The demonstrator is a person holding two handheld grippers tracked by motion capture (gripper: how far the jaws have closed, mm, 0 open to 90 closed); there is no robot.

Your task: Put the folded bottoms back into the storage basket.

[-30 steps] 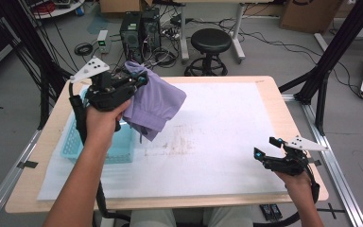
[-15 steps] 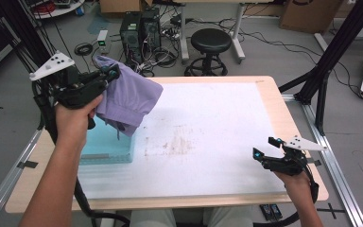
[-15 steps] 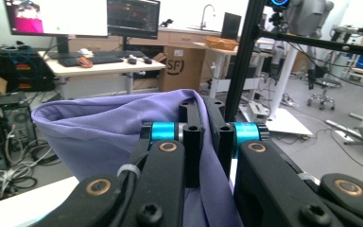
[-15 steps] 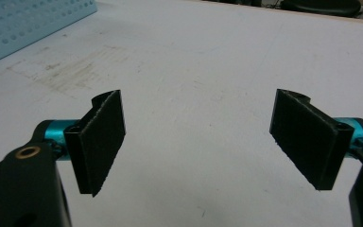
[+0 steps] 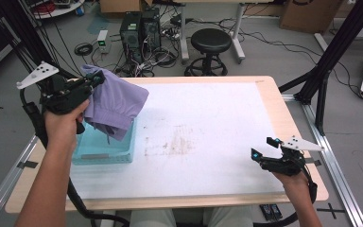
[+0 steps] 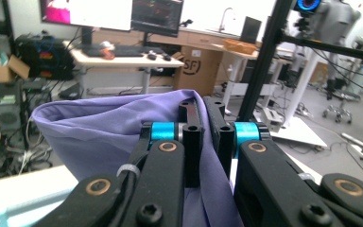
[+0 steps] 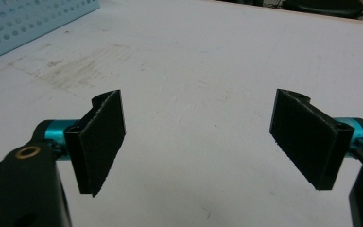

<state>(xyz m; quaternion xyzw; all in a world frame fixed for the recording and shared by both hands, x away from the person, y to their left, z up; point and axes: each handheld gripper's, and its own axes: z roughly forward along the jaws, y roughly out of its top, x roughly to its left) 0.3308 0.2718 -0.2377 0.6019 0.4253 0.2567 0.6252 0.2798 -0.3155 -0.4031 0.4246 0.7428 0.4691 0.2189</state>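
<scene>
Two grippers at a white-topped table: one clamps a lilac shirt over a basket, the other stands empty.

In the high view the left gripper (image 5: 96,81) is raised at the table's left edge, its jaws pinched together on a fold of the lilac shirt (image 5: 116,106), which hangs in a bunch with its lower hem dangling into the light blue perforated basket (image 5: 105,150) beneath; the left gripper view shows the cloth (image 6: 108,137) squeezed between the two black jaws. The right gripper (image 5: 260,154) sits low near the table's (image 5: 217,123) right front corner, jaws spread wide with nothing between them, well apart from shirt and basket.
</scene>
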